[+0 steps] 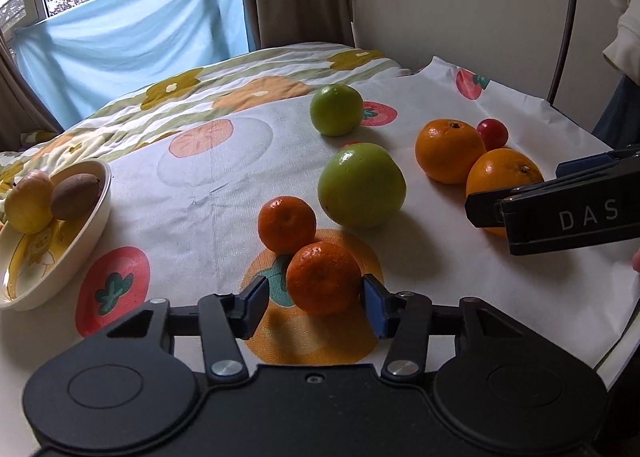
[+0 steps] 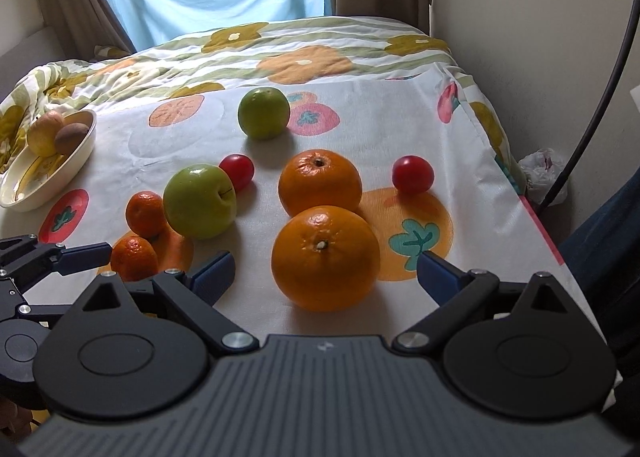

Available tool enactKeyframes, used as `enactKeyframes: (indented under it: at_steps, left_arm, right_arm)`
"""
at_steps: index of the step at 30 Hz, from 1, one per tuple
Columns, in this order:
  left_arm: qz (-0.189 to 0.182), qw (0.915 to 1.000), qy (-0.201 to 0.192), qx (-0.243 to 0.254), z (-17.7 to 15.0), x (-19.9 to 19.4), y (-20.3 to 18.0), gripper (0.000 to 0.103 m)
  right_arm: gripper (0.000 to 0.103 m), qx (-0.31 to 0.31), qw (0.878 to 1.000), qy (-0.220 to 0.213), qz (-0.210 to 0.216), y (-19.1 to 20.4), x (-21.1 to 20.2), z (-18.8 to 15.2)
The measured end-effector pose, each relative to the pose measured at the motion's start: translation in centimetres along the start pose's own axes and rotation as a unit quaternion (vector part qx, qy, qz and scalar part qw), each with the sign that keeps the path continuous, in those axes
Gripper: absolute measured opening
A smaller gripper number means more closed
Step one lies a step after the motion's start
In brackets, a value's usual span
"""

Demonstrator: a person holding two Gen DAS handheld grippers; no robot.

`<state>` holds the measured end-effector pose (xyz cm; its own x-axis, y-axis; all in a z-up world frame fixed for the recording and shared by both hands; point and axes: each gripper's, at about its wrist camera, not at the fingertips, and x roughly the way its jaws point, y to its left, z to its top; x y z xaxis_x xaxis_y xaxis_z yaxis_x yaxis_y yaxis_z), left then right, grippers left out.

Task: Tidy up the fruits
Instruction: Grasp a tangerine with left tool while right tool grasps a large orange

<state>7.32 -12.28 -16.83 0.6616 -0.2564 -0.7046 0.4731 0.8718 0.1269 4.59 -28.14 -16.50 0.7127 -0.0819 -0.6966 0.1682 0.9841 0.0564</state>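
Orange mandarin sits right between the left gripper's narrowed jaws, right pad touching; right gripper gapes wide around the big orange.

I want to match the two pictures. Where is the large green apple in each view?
Left wrist view: the large green apple sits near the centre, just behind two mandarins.
Right wrist view: the large green apple sits left of centre, in front of a small red fruit.
Shared landmark: the white bowl at the left edge.
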Motion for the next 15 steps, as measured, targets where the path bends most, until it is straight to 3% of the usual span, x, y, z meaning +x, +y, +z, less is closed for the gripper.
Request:
enactKeyframes:
  at_steps: [2, 15]
  left_arm:
    - [-0.004, 1.0, -0.003, 0.0, 0.0, -0.1, -0.1, 0.044]
    - [0.003, 1.0, 0.003, -0.009, -0.5, -0.7, 0.1, 0.043]
  right_arm:
    - [0.103, -0.002, 1.0, 0.001, 0.002, 0.0, 0.2, 0.1]
    - [0.103, -0.003, 1.0, 0.007, -0.01, 0.0, 1.3, 0.2]
